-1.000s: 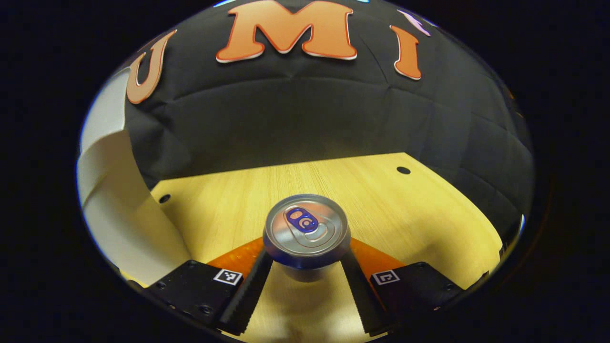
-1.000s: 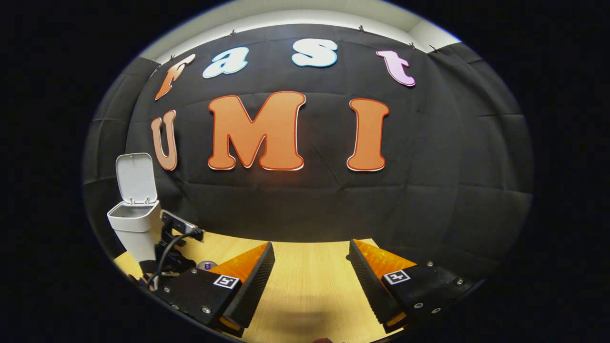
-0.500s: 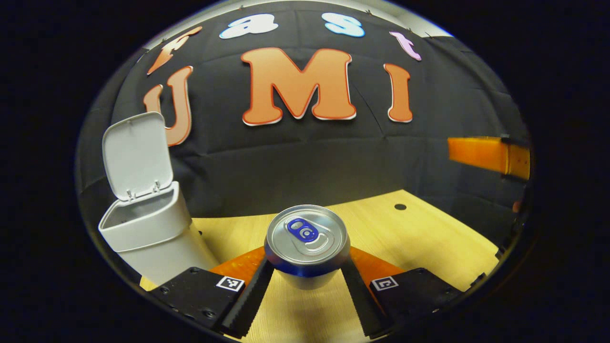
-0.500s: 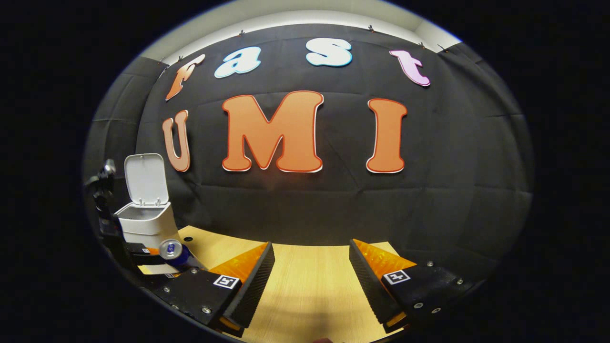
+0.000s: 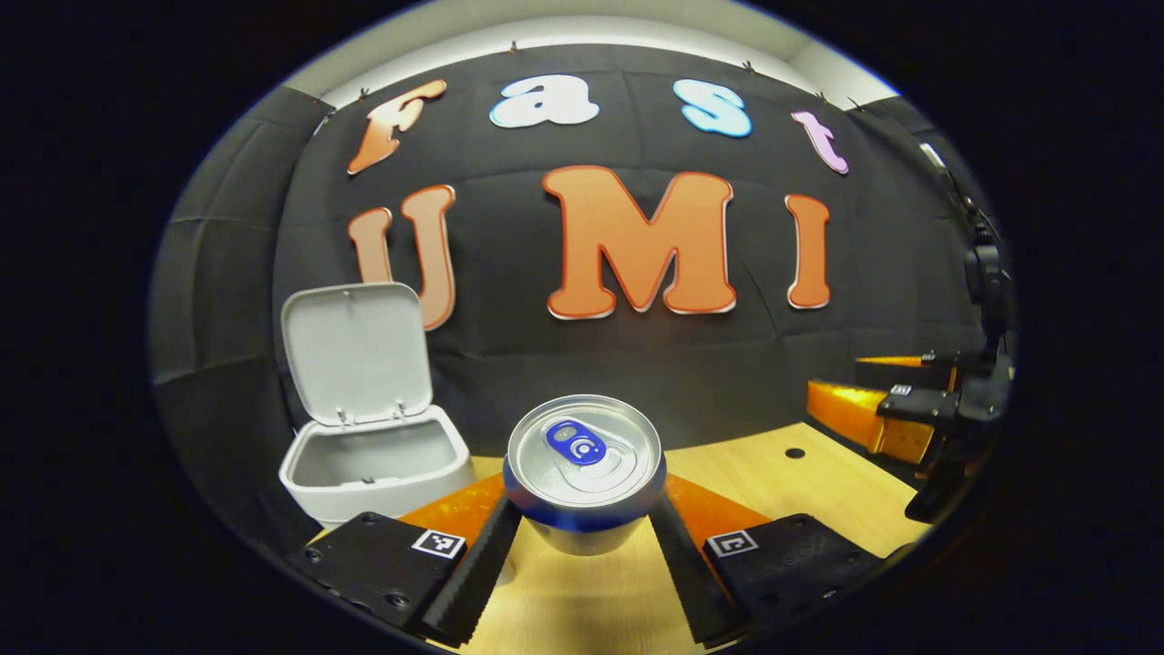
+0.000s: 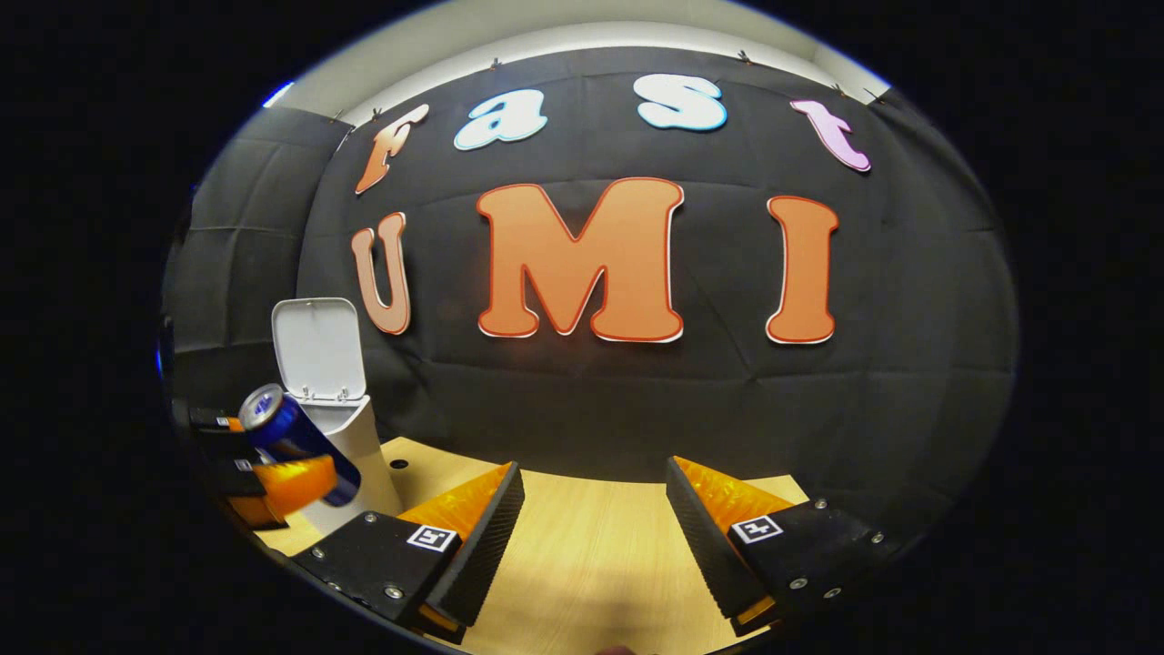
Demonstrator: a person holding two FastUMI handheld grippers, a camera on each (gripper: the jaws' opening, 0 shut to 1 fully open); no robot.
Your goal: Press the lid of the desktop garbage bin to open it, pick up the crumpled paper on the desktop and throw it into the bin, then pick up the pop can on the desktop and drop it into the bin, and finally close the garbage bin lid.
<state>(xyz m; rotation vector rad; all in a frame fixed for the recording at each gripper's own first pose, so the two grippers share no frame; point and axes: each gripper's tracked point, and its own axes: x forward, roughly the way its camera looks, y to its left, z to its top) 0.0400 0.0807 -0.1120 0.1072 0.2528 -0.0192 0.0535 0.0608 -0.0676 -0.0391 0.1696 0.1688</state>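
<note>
Gripping the pop can (image 5: 585, 473) by its sides, the left tool (image 5: 582, 537) has both fingers pressed on the can body, rim and pull tab facing the camera, the can held above the counter (image 5: 773, 482). In the right gripper view the same can (image 6: 296, 441) hangs tilted in front of the bin, clear of the wood. The right tool (image 6: 591, 537) hovers over bare counter with its jaws wide and nothing between them. Farther back stands the garbage bin (image 5: 377, 468), its lid (image 5: 356, 353) raised upright on the hinge and its mouth open; whether the crumpled paper lies inside cannot be told.

The likely risk is a short or off-centre release: the can sits below and beside the mouth, so it could strike the front rim and roll away. A knock against the raised lid might swing it shut early.
</note>
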